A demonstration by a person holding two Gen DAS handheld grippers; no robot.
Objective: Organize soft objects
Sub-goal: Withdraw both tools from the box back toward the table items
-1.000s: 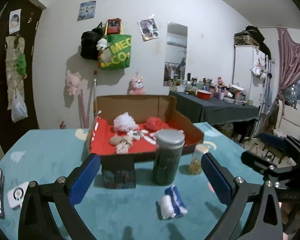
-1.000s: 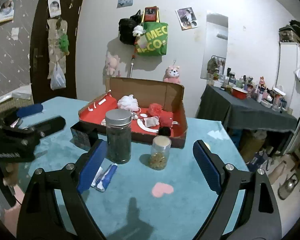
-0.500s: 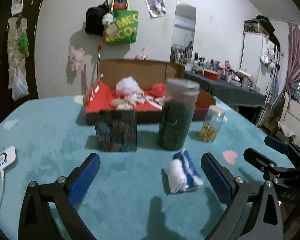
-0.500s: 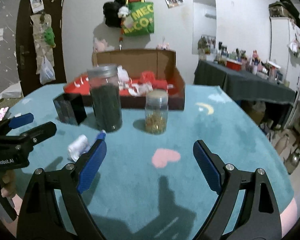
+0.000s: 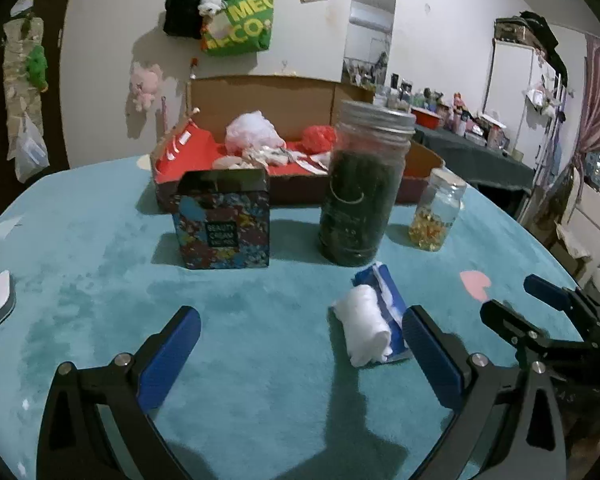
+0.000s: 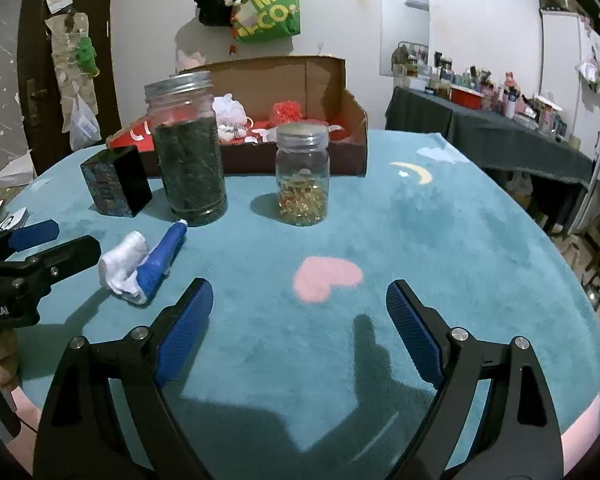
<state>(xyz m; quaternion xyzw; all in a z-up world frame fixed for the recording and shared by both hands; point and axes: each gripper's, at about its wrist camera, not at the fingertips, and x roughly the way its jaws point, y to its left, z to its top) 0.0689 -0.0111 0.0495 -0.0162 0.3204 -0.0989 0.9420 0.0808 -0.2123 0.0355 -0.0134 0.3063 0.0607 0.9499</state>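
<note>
left hand-held gripper [image 5: 300, 336]: fingers spread apart, empty, low over teal surface [image 5: 100, 280] | right hand-held gripper [image 6: 300, 312]: fingers apart, empty | white-and-blue rolled cloth [image 5: 370, 326]: lying on surface, just inside left gripper's right finger, in front of dark jar [image 5: 362, 180] | cardboard box [image 5: 260, 104] behind holds white and red soft items.

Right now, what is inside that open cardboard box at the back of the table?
The cardboard box holds a white fluffy puff, a red puff and small pale pieces on its red lining. The colourful tin and tall dark jar hide its front part.
</note>
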